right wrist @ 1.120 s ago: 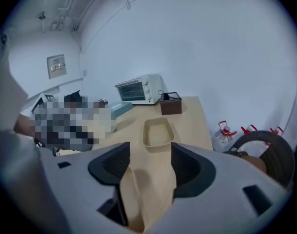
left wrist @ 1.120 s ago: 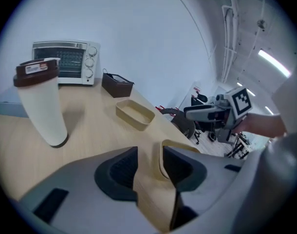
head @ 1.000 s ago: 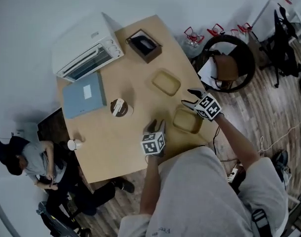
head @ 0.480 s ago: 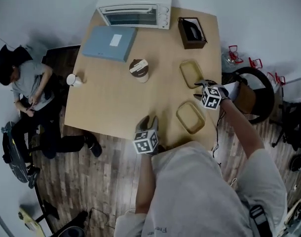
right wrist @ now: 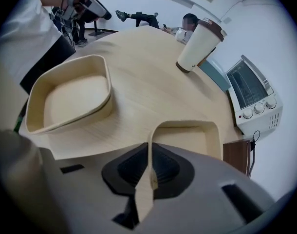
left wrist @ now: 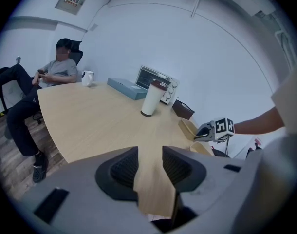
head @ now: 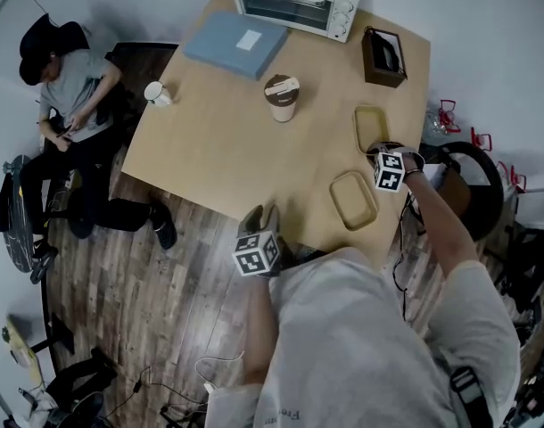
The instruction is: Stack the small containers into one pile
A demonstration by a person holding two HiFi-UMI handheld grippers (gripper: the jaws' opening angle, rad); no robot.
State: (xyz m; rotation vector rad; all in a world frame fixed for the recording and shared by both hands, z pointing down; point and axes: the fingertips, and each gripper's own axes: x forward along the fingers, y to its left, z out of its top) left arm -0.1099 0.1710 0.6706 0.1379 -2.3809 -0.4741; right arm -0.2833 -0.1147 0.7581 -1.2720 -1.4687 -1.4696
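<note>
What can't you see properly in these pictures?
Head view: the toaster oven has its back cut off by the top edge.
Head view: the dark thing inside the brown box is too small to name.
Right gripper view: the lid of the cup hides what is inside.
Left gripper view: the body of the left gripper hides most of the near container.

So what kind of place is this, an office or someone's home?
Most likely an office or meeting room: a big wooden table, a black chair beside it, and bare white walls. The toaster oven hints at a break area.
</note>
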